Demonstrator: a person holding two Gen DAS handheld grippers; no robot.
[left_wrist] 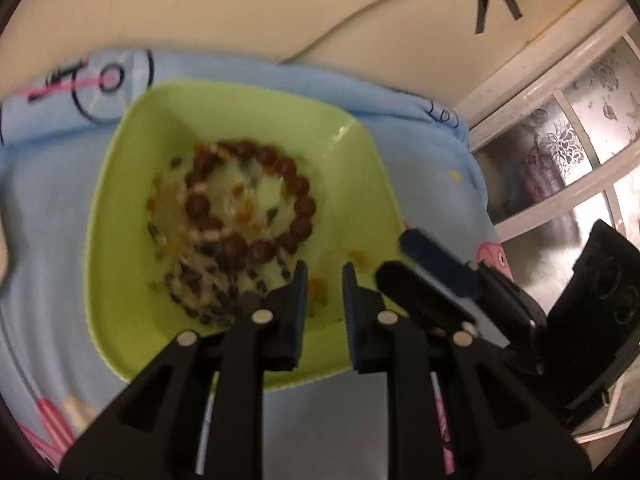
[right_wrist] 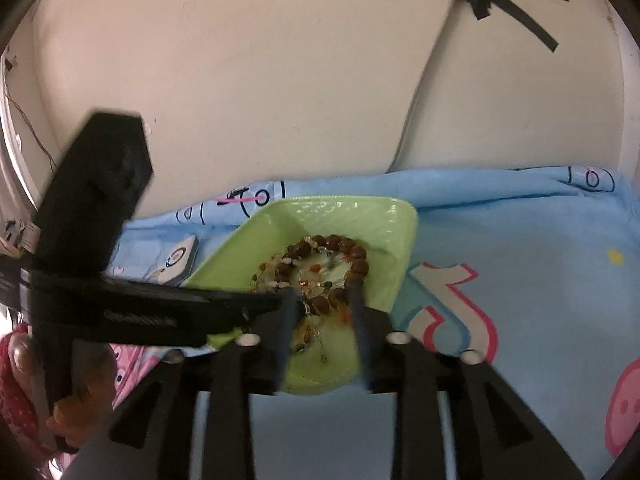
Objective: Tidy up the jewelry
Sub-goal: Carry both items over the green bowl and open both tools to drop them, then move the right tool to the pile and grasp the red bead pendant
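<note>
Clearly the main risk is a tangle. The jewelry lies heaped in the green tray (left_wrist: 360,152), which stands on the blue printed cloth (left_wrist: 36,200): a brown bead bracelet (left_wrist: 248,196) on top of thinner strands of small dark and orange beads (left_wrist: 208,288). If a gripper pulls one strand, I think the others can come up with it, or thin beads can slip out and fall on the cloth. The tray is light-looking plastic, so a push on its near rim could also make it slide or tip.

The left gripper (left_wrist: 324,280) hangs over the near part of the tray, fingers a little apart, with nothing pressed between them. The right gripper (right_wrist: 324,304) is at the near right side of the tray, its fingers apart too; the strands appear in the gap, but I cannot tell if they touch them. The two tools are very near each other, so they may collide.

The bracelet is a closed ring lying flat, so it points nowhere; its oval looks slightly longer from near to far. The thin strands trail from it toward the near rim.
</note>
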